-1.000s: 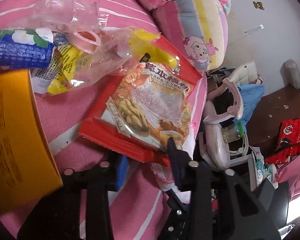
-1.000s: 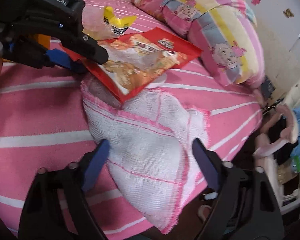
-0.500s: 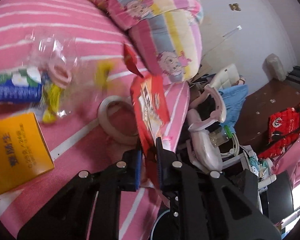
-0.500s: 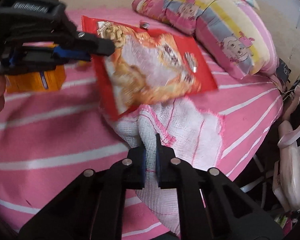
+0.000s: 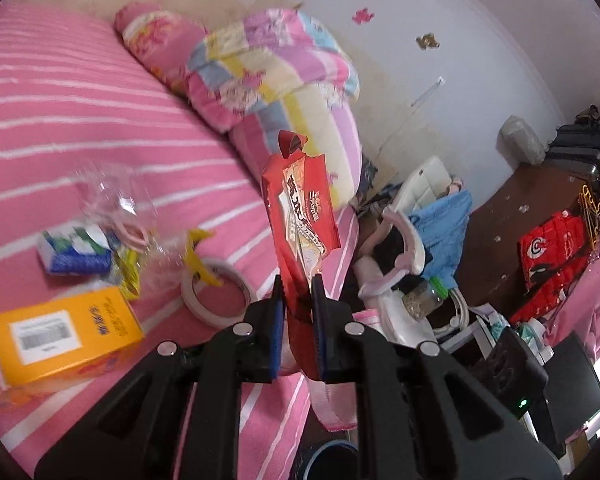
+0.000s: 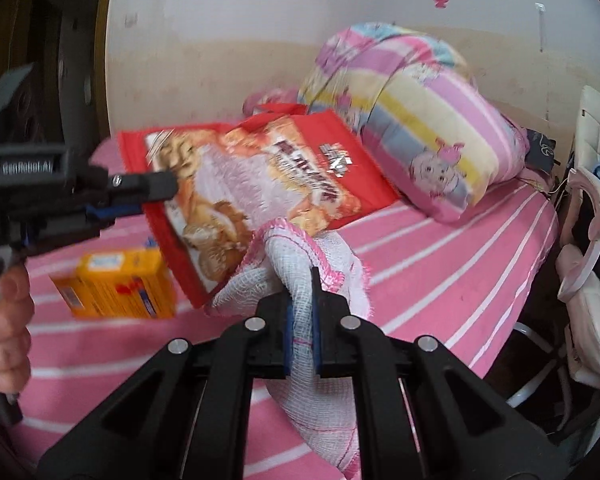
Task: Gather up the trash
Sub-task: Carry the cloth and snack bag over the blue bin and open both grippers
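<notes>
The left gripper [image 5: 298, 298] had its fingers clamped on one red snack bag [image 5: 300, 208], held above the bed [image 5: 60, 128]; the right gripper [image 6: 302, 312] pinched one gauze cloth [image 6: 320, 264]. On the bed near one orange box [image 5: 64, 334] lay one tape roll [image 5: 216, 296], one blue packet [image 5: 74, 250] and clear wrappers [image 5: 116, 196], uncollected.

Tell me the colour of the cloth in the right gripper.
White gauze cloth with pink edging, clearest in the right wrist view.
</notes>
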`<state>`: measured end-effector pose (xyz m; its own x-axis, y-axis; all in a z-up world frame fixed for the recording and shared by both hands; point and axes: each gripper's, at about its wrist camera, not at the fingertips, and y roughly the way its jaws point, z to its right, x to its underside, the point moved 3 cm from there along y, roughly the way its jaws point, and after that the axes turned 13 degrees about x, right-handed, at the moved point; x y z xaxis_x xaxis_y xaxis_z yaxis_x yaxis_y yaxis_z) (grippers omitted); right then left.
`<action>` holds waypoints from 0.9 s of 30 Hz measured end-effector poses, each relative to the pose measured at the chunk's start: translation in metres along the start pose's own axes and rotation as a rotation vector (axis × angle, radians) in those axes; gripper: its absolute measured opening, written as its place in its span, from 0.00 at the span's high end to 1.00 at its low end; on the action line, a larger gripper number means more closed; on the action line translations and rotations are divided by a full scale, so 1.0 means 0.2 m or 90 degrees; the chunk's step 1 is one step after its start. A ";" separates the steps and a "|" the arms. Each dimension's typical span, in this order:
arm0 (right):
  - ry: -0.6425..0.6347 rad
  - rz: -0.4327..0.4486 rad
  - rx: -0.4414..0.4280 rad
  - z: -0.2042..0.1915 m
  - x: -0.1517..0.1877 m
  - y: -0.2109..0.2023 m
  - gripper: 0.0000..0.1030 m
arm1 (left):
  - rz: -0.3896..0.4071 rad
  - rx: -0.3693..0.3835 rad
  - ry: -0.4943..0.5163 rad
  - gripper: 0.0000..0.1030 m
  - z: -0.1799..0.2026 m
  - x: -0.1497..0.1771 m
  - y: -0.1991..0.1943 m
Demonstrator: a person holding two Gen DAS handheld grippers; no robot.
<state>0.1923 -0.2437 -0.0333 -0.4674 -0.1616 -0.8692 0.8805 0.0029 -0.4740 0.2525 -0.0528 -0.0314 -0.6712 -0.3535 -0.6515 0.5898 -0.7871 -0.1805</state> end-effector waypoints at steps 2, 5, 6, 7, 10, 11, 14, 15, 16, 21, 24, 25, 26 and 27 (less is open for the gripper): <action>0.017 0.009 -0.006 0.00 -0.03 -0.03 0.93 | 0.018 -0.005 0.008 0.88 0.02 -0.02 -0.05; 0.039 0.014 -0.014 0.00 -0.06 -0.08 0.93 | 0.041 -0.017 0.016 0.88 0.04 -0.04 -0.12; 0.044 0.015 -0.017 0.00 -0.07 -0.09 0.93 | 0.050 -0.016 0.014 0.89 0.05 -0.04 -0.15; 0.048 0.016 -0.020 -0.01 -0.07 -0.10 0.93 | 0.058 -0.018 0.012 0.89 0.05 -0.04 -0.17; 0.055 0.021 -0.027 -0.03 -0.08 -0.15 0.93 | 0.077 -0.014 0.004 0.89 0.06 -0.04 -0.25; 0.057 0.023 -0.029 -0.03 -0.08 -0.16 0.93 | 0.082 -0.013 0.002 0.90 0.07 -0.03 -0.27; 0.063 0.027 -0.039 -0.06 -0.08 -0.22 0.93 | 0.093 -0.017 -0.007 0.90 0.09 0.02 -0.34; 0.064 0.029 -0.039 -0.06 -0.07 -0.24 0.93 | 0.096 -0.018 -0.010 0.90 0.09 0.03 -0.37; 0.064 0.031 -0.039 -0.07 -0.07 -0.26 0.93 | 0.102 -0.020 -0.014 0.90 0.10 0.05 -0.40; 0.078 0.043 -0.048 -0.07 -0.04 -0.40 0.93 | 0.110 -0.020 -0.015 0.90 0.18 0.12 -0.49; 0.090 0.049 -0.057 -0.06 -0.05 -0.50 0.93 | 0.118 -0.006 -0.012 0.90 0.28 0.16 -0.54; 0.093 0.054 -0.057 -0.05 -0.06 -0.55 0.93 | 0.118 0.001 -0.014 0.90 0.32 0.18 -0.55; 0.096 0.058 -0.057 -0.04 -0.06 -0.59 0.93 | 0.116 0.008 -0.013 0.90 0.36 0.20 -0.56; 0.099 0.063 -0.056 -0.03 -0.06 -0.64 0.93 | 0.115 0.012 -0.009 0.90 0.40 0.22 -0.56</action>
<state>0.0847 -0.2368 0.0374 -0.3910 -0.0023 -0.9204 0.9158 0.0990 -0.3893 0.1217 -0.0208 0.0198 -0.5618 -0.4970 -0.6613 0.6927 -0.7197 -0.0475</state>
